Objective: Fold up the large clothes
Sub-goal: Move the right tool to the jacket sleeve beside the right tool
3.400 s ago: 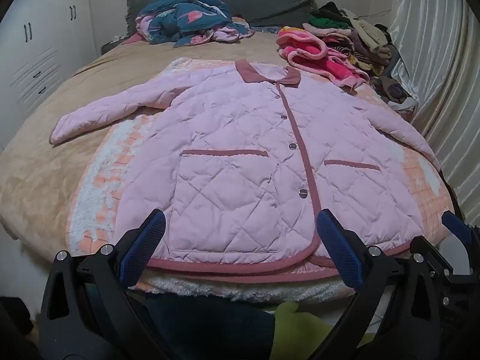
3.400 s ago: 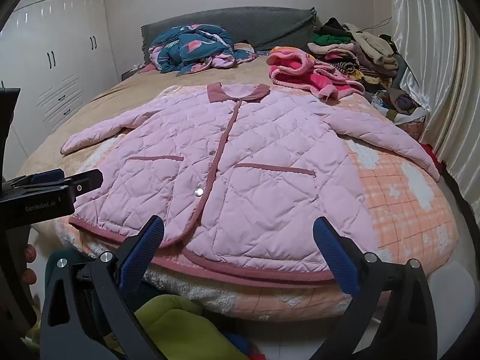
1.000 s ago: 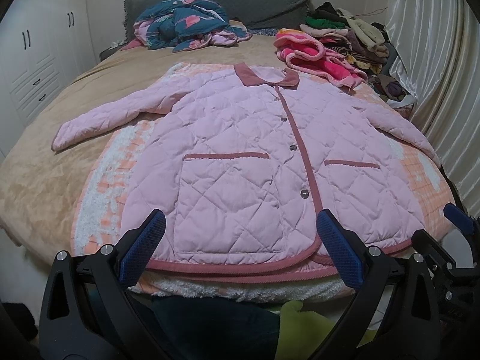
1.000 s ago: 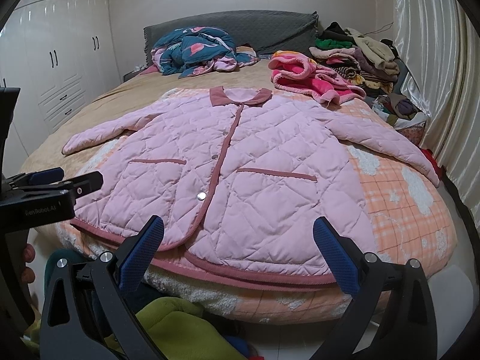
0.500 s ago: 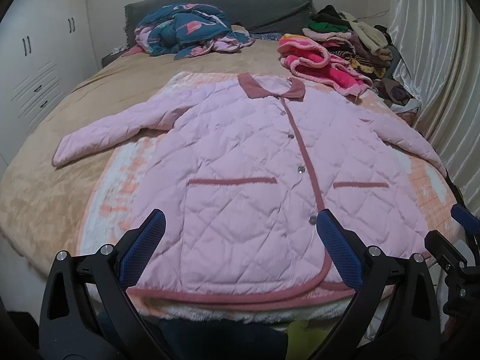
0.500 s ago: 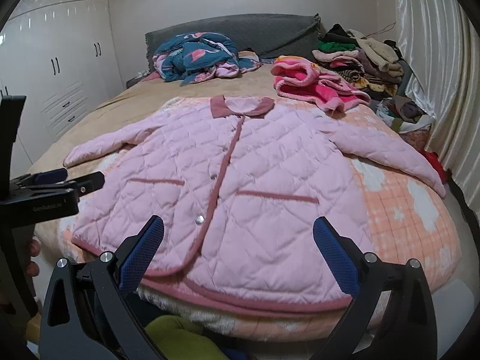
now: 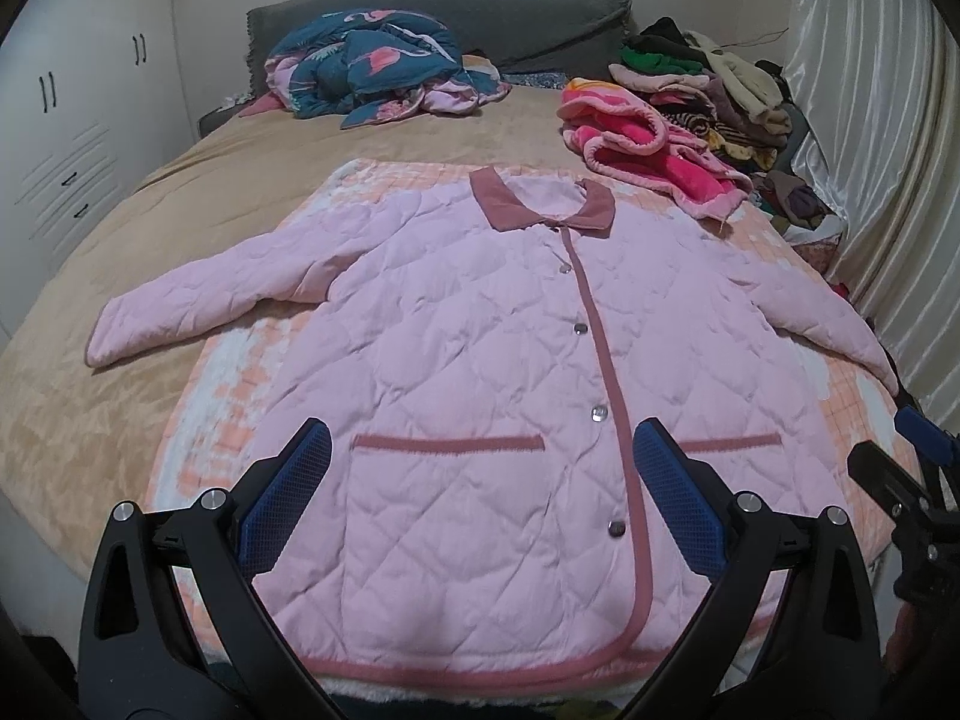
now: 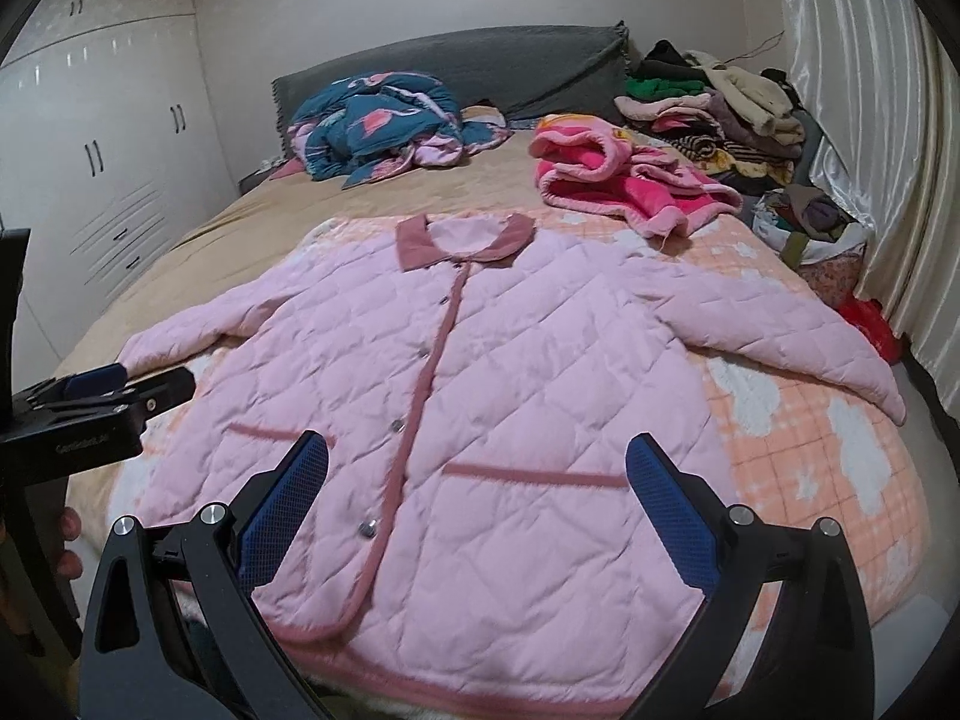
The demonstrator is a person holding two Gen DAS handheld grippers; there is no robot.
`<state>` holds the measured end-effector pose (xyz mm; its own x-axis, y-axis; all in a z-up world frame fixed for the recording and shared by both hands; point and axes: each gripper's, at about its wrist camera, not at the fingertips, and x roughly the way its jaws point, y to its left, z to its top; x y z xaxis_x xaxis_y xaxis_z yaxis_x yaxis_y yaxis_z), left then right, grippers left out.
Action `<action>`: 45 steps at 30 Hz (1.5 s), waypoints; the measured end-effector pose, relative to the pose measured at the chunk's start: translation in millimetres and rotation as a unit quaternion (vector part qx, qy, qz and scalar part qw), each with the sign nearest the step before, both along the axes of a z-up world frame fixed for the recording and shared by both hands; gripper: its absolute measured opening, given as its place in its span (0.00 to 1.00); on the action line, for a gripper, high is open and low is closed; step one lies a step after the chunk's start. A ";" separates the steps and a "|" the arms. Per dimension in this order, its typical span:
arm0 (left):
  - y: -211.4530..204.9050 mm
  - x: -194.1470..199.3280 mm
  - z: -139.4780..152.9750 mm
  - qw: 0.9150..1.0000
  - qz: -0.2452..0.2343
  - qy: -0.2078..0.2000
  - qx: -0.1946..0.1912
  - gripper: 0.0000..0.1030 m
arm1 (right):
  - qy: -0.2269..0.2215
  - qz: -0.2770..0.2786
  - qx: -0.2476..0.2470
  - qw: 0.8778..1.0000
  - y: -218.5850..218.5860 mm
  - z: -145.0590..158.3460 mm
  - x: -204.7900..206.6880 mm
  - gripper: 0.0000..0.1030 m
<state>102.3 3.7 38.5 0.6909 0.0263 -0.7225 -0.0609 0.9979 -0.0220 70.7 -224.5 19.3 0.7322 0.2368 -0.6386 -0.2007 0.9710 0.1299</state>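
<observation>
Pre-fold: pink quilted jacket (image 7: 480, 372) lies flat mid-frame, unfolded. My left gripper (image 7: 480, 498) and right gripper (image 8: 477, 501) both gape empty. Next I'd grab a sleeve (image 7: 198, 294), middle left.

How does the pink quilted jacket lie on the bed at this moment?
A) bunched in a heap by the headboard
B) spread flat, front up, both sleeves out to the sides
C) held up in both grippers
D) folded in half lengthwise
B: the pink quilted jacket lies flat and buttoned, collar towards the headboard, one sleeve out to each side; both grippers are open and empty.
</observation>
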 end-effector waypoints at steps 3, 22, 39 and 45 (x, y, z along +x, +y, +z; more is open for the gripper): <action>-5.0 13.2 0.1 1.000 -0.004 0.003 0.000 0.92 | 0.004 -0.012 0.001 1.000 -6.6 -0.8 14.2 0.96; -42.6 99.3 -7.9 0.999 -0.030 0.020 -0.001 0.92 | 0.032 -0.115 0.016 0.993 -82.0 -25.0 98.3 0.96; -85.4 165.1 -43.9 0.997 -0.043 0.060 0.007 0.92 | 0.064 -0.224 0.035 0.972 -176.6 -67.2 160.0 0.96; -100.5 179.1 -51.5 0.997 -0.049 0.063 0.011 0.92 | 0.078 -0.283 0.053 0.954 -224.3 -88.9 176.6 0.96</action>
<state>281.4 -96.9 -13.0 0.5951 -0.0196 -0.8034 0.0352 0.9994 0.0017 247.3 -448.7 -69.5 0.6600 -0.0998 -0.7446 0.3822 0.8979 0.2183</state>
